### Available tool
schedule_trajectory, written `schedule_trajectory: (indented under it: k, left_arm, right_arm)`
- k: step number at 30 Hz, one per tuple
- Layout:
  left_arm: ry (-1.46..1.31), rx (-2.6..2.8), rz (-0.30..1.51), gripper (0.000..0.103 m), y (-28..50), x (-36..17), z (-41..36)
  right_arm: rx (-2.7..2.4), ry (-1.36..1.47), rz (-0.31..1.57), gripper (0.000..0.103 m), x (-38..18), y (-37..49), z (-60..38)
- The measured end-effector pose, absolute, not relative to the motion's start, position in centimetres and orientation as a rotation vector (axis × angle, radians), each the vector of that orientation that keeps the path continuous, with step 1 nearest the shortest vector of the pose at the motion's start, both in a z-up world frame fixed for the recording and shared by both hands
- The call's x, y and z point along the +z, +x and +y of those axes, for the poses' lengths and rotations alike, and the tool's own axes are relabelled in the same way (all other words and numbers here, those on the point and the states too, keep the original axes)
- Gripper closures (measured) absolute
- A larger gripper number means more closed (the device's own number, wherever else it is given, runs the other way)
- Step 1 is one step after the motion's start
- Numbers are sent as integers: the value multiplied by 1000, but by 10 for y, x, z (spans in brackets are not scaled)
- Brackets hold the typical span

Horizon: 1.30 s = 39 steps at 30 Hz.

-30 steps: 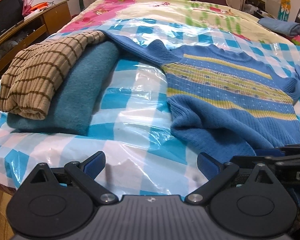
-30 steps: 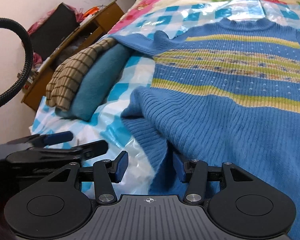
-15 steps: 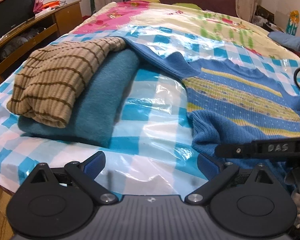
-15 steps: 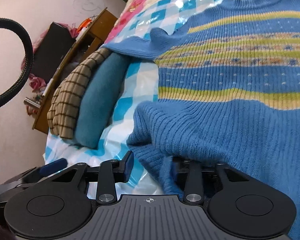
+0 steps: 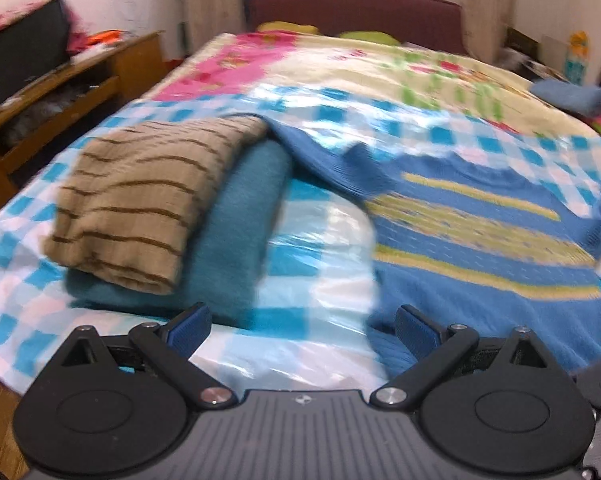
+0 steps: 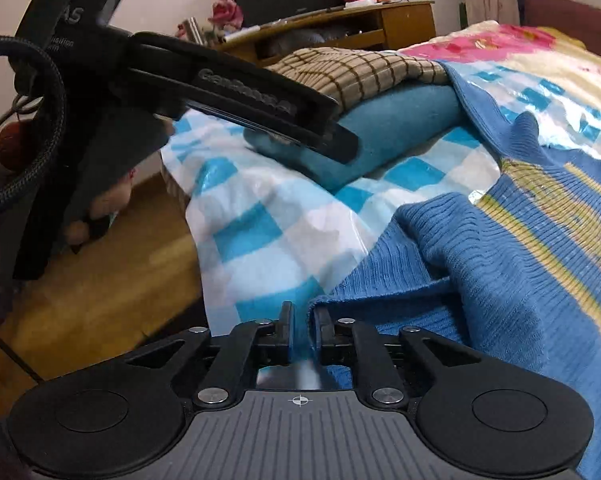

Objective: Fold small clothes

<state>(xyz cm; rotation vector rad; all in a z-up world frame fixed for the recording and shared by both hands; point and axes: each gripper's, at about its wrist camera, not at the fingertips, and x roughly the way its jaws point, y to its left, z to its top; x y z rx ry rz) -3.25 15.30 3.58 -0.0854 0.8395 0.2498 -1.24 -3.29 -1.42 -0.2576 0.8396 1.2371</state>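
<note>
A blue knit sweater (image 5: 480, 240) with yellow stripes lies spread on the bed's blue-checked plastic sheet (image 5: 320, 272). My right gripper (image 6: 303, 332) is shut on the sweater's near lower edge (image 6: 520, 260), and the blue knit bunches between its pads. A fold of fabric rises just beyond them. My left gripper (image 5: 300, 328) hangs open over the bed's front edge, with nothing between its fingers. In the right wrist view the left gripper (image 6: 340, 144) reaches in from the upper left, above the sheet (image 6: 260, 232).
A folded tan striped sweater (image 5: 140, 200) lies on a folded teal one (image 5: 236, 240) at the left, touching the blue sweater's sleeve. A wooden desk (image 5: 60, 92) stands left of the bed, with wooden floor (image 6: 100, 280) below. A folded blue cloth (image 5: 572, 96) sits far right.
My right gripper closed on the sweater's lower edge, rolled and swung leftward with the fabric. The left gripper drew back and rose a little, still open.
</note>
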Motion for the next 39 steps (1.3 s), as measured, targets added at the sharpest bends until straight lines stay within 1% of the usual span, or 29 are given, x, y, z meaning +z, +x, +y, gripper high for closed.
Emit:
schedule_trajectory:
  k: [2, 7, 9, 12, 13, 14, 16, 17, 18, 20, 23, 26, 28, 30, 31, 32, 33, 34, 35, 36, 39]
  left_arm:
    - [-53, 193, 852, 0, -33, 30, 141]
    - [22, 39, 871, 0, -26, 19, 104]
    - [41, -7, 878, 0, -19, 15, 90]
    - [110, -5, 928, 1, -8, 3, 76]
    - [132, 1, 943, 3, -5, -2, 73]
    - [146, 14, 946, 10, -4, -6, 71]
    - [158, 37, 956, 15, 0, -14, 72]
    - [150, 42, 964, 25, 1, -18, 74]
    - [136, 51, 976, 30, 2, -21, 78]
    - [128, 69, 987, 43, 1, -24, 84]
    - [81, 102, 972, 50, -4, -21, 100]
    - [4, 171, 951, 54, -9, -15, 120]
    - [-36, 206, 937, 56, -15, -12, 130]
    - [-55, 236, 936, 56, -20, -11, 136]
    - [-67, 244, 936, 56, -22, -11, 139]
    - [-82, 249, 934, 57, -24, -11, 142]
    - [-96, 253, 931, 58, -26, -10, 145]
    - [-107, 264, 928, 60, -27, -9, 148]
    - [-123, 278, 921, 62, -29, -7, 152]
    - [-143, 295, 910, 63, -33, -5, 157]
    - [-211, 354, 873, 64, -49, 3, 177]
  right_arm:
    - [1218, -223, 853, 82, -10, -7, -45]
    - [1158, -156, 878, 82, 8, -5, -88]
    - [1174, -145, 890, 78, 10, -12, -93]
    - [1182, -175, 875, 78, 11, -22, -92]
    - [1160, -183, 872, 78, 11, -21, -94]
    - [1130, -182, 869, 78, 11, -19, -96]
    - [1070, -157, 879, 79, 10, -13, -106]
    - [1026, -149, 877, 79, 9, -9, -111]
    - [973, -141, 887, 77, 8, -5, -117]
    - [908, -107, 901, 77, 6, 3, -131]
    - [803, -136, 893, 77, 4, 4, -145]
    - [772, -178, 885, 77, -1, 6, -144]
    - [788, -230, 870, 77, -6, 6, -131]
    - [816, -294, 836, 65, -13, 4, -115]
    - [820, -319, 833, 64, -17, 6, -108]
    - [813, -334, 830, 65, -23, 9, -101]
    - [802, -339, 831, 70, -27, 14, -96]
    - [783, -336, 846, 77, -31, 20, -94]
    - [764, -298, 869, 97, -30, 28, -97]
    - [759, -209, 902, 100, -24, 37, -105]
    - [793, 132, 970, 100, 0, 54, -149]
